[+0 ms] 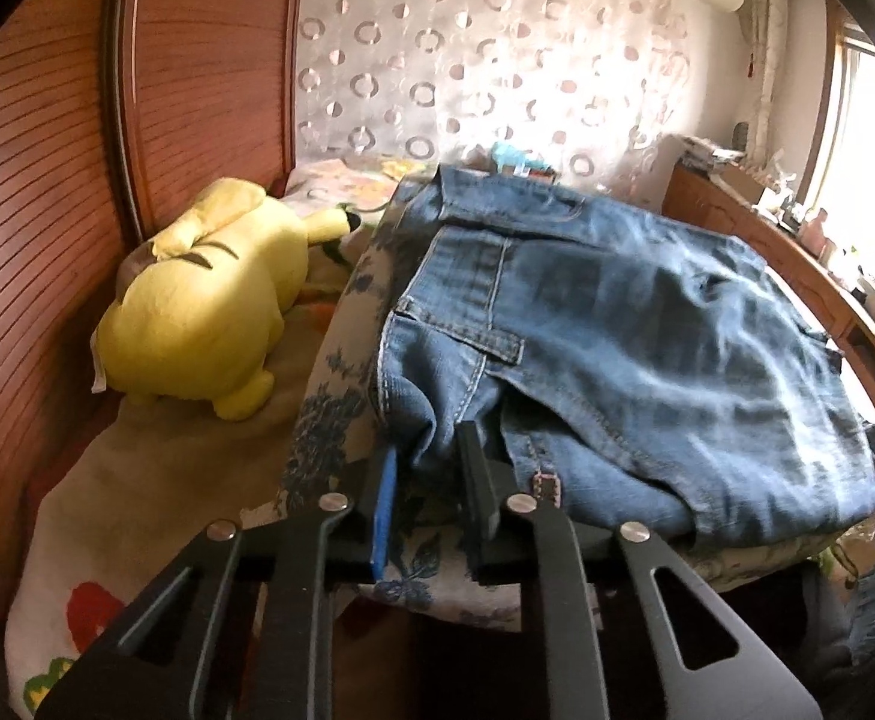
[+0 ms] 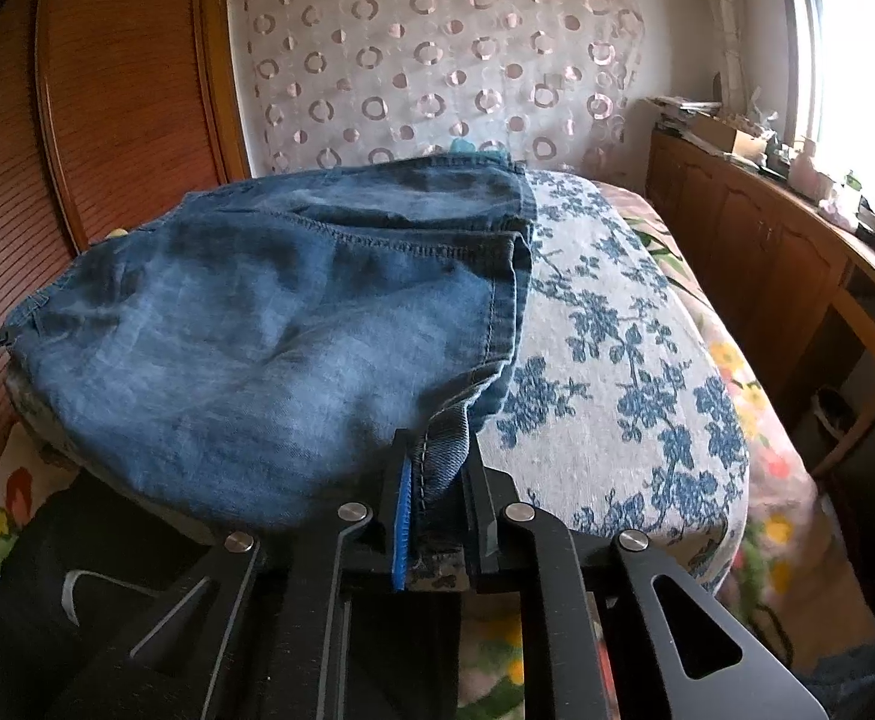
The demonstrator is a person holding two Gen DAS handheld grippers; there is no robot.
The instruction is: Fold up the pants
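Observation:
Blue jeans [image 1: 605, 348] lie folded over in a bundle on a floral-covered cushion [image 1: 329, 438] on the bed. My left gripper [image 1: 428, 450] is shut on a bunched fold of denim at the near left corner of the jeans. In the right wrist view the jeans [image 2: 269, 336] fill the left half. My right gripper [image 2: 437, 456] is shut on a hemmed edge of the jeans at their near right corner. The far tip of each gripper shows at the edge of the other's view.
A yellow plush toy [image 1: 197, 312] lies left of the cushion by the wooden wardrobe [image 1: 35, 192]. The floral cushion [image 2: 629, 360] extends right of the jeans. A wooden cabinet [image 2: 767, 252] with clutter runs under the window at the right. A patterned curtain hangs behind.

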